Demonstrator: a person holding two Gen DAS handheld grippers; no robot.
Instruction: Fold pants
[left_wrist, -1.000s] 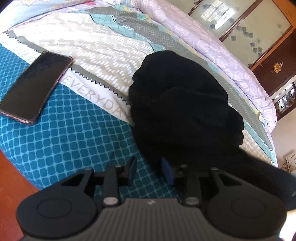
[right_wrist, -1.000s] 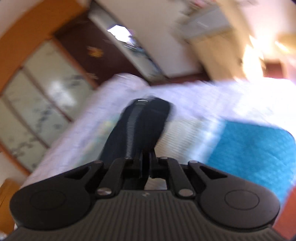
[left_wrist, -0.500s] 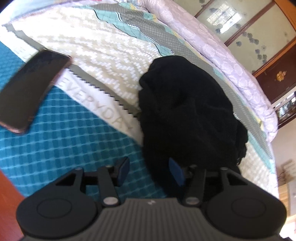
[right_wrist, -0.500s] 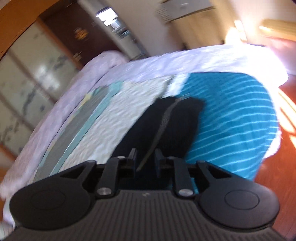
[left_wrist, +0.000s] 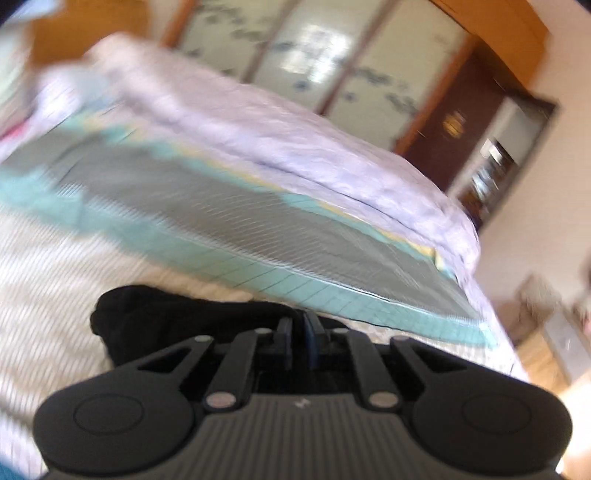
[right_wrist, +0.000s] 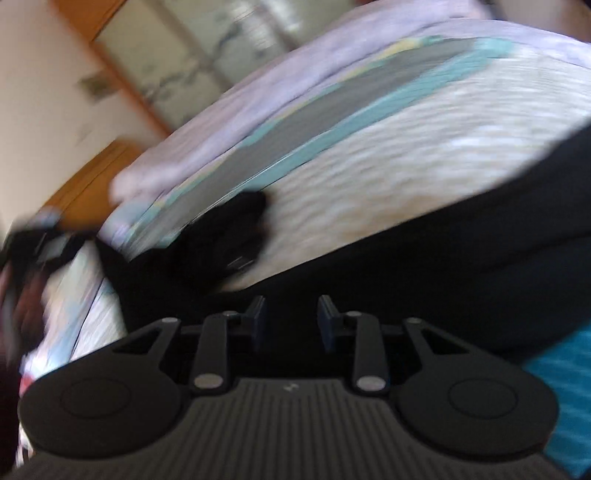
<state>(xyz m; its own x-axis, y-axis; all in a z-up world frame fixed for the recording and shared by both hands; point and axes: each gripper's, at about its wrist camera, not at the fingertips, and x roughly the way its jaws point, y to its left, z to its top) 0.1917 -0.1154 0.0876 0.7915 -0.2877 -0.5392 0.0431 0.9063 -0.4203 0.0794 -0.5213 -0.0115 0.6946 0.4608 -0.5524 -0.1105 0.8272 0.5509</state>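
While both views were smeared by motion blur, the near parts could be read. At the bottom of the left wrist view, the left tool (left_wrist: 298, 334) had its fingers drawn almost together, only a thin slit between them, pressed against black cloth; whether cloth sat in that slit I could not tell. The pants (left_wrist: 155, 317) bunched as a dark mound just under and to the left of those fingers, lying on the bed (left_wrist: 48, 280) where its cover was white with pale dashes.

In the right wrist view, the right tool (right_wrist: 291, 317) stood with its fingers parted by a clear gap and nothing between them. Right beyond the fingertips the pants (right_wrist: 443, 266) ran as a long black band across the bed (right_wrist: 406, 166), from the right edge down toward the left, ending in a rumpled lump near the bed's far side. A teal patch of the cover (right_wrist: 561, 373) showed at the lower right, beside the band.

Farther off in both views, the cover changed to a grey panel (left_wrist: 229, 218) edged in light teal, then to a lilac quilt (left_wrist: 280, 133) heaped along the far side. Behind the bed stood a wardrobe (left_wrist: 317, 70) with pale patterned panels in orange-brown wood frames.
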